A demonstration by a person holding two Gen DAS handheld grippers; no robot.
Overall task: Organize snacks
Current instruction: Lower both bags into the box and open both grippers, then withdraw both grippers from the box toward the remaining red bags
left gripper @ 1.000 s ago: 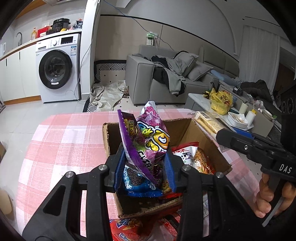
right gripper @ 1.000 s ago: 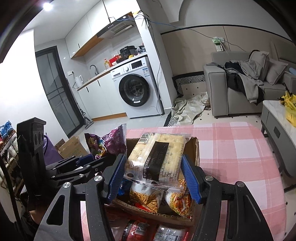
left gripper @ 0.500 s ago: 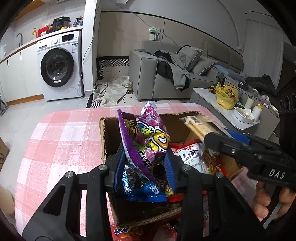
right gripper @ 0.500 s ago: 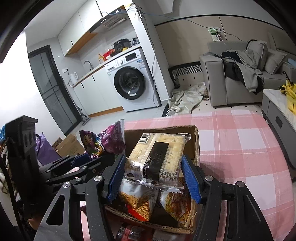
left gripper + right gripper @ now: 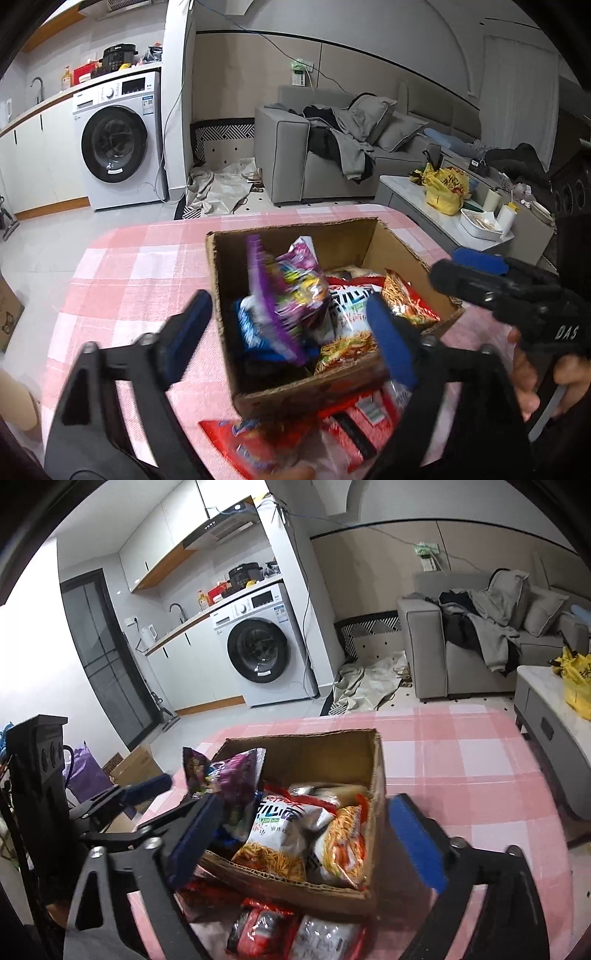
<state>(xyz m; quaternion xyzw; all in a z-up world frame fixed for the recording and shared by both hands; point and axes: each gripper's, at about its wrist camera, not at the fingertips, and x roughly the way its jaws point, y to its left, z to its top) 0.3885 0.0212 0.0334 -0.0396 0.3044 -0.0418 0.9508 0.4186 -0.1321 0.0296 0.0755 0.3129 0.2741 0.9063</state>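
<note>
While both sets of jaws have just been opening wide, the purple snack bag (image 5: 291, 291) drops blurry between the left gripper (image 5: 291, 332) pads into the cardboard box (image 5: 295, 236) — right gripper (image 5: 306, 834) empty, so back straight out without snagging packets.
</note>
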